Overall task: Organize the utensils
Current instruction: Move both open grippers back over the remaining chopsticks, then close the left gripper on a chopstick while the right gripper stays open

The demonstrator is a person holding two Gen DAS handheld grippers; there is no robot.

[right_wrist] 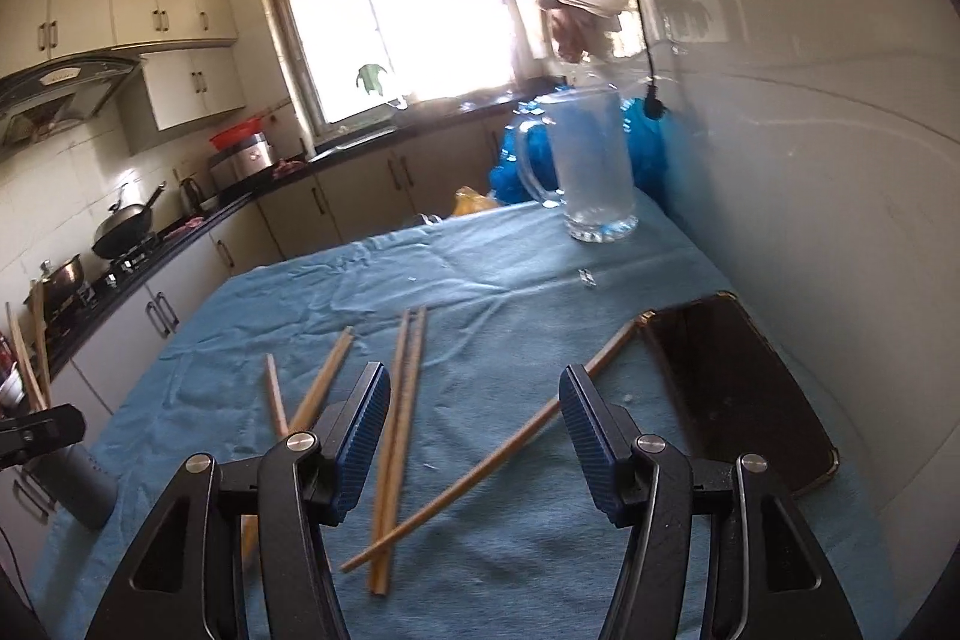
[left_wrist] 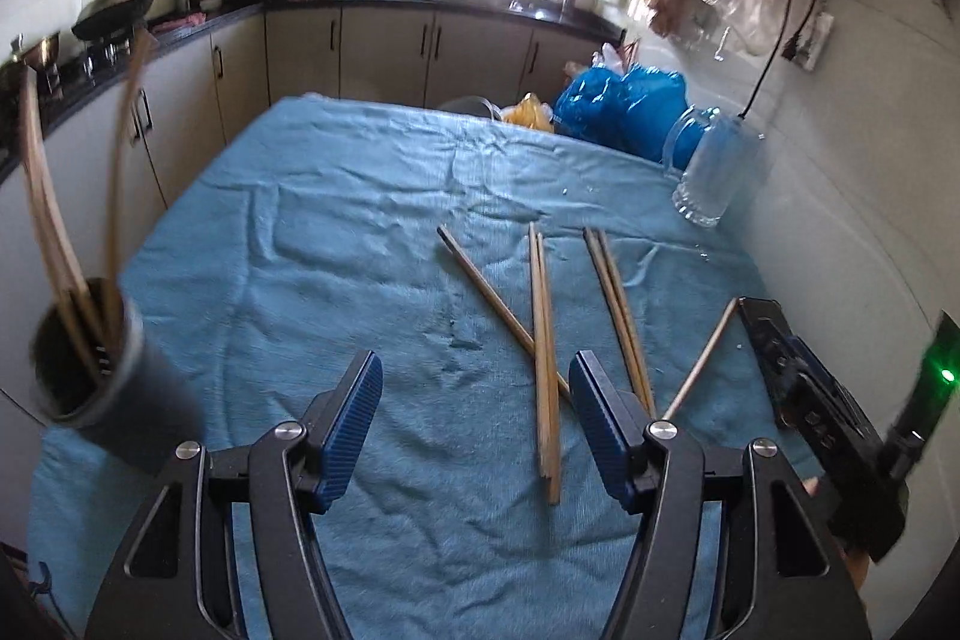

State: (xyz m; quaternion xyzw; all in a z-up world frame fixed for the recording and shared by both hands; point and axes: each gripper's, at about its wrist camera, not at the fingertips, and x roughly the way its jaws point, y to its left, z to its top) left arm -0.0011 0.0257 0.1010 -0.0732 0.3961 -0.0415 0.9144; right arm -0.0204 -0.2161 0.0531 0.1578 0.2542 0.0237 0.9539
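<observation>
On the bench [left_wrist: 288, 196], I hold both grippers, left gripper [left_wrist: 474, 424] and right gripper [right_wrist: 474, 436], spread and empty above loose chopsticks [left_wrist: 545, 358], probably ready for collecting them into the holder [left_wrist: 90, 370].

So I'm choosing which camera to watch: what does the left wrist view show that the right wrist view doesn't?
Only the left wrist view shows inside the dark holder, with chopsticks standing in it.

Only the right wrist view shows the whole dark phone and the range hood.

Both show the loose chopsticks on the blue cloth, the glass mug and open, empty jaws.
</observation>
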